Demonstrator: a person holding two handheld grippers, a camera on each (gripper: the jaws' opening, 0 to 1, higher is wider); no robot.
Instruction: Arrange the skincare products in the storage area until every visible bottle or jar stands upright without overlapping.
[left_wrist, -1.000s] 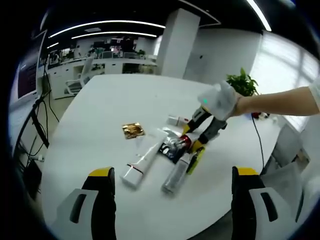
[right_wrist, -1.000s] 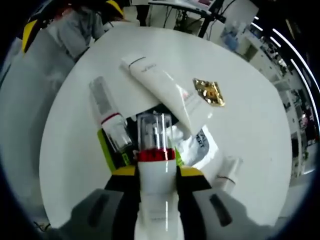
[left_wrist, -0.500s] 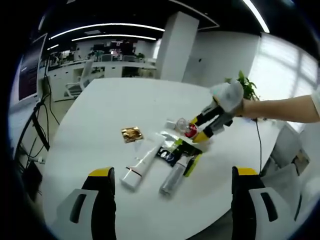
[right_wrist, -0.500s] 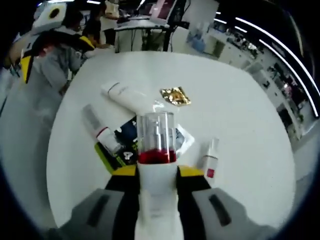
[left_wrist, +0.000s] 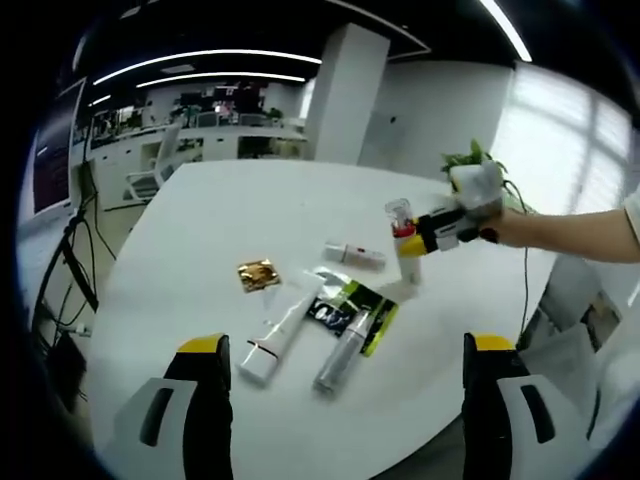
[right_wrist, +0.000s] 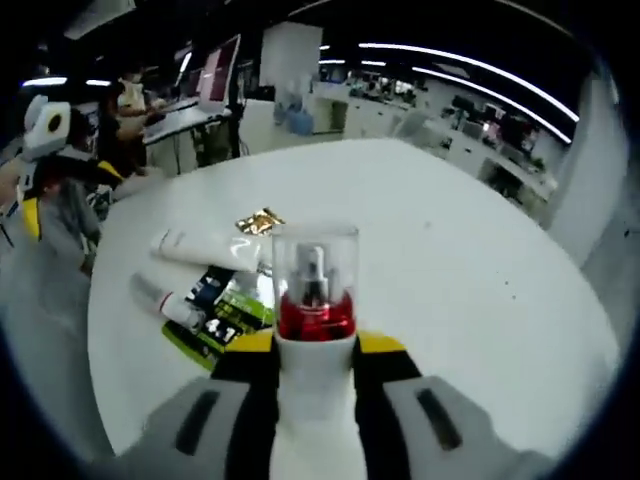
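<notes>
My right gripper (right_wrist: 314, 352) is shut on a white pump bottle (right_wrist: 314, 300) with a red collar and clear cap; in the left gripper view that bottle (left_wrist: 404, 243) stands nearly upright, held above the table's right side. On the white table (left_wrist: 220, 210) lie a white tube (left_wrist: 278, 333), a silver-capped bottle (left_wrist: 342, 351), a small white bottle (left_wrist: 355, 256), a green and black packet (left_wrist: 358, 305) and a gold sachet (left_wrist: 258, 274). My left gripper (left_wrist: 345, 400) is open near the table's front edge, short of the tube. The right gripper view shows the tube (right_wrist: 205, 247) and packet (right_wrist: 215, 318) left of the held bottle.
A potted plant (left_wrist: 468, 160) stands behind the person's hand at the right. Desks and chairs (left_wrist: 150, 170) fill the office beyond the table's far edge. A person (right_wrist: 60, 190) with the other gripper is at the left of the right gripper view.
The right gripper has lifted the pump bottle off the pile, carried it to the right and tipped it from lying to nearly upright. The other products stayed put.
</notes>
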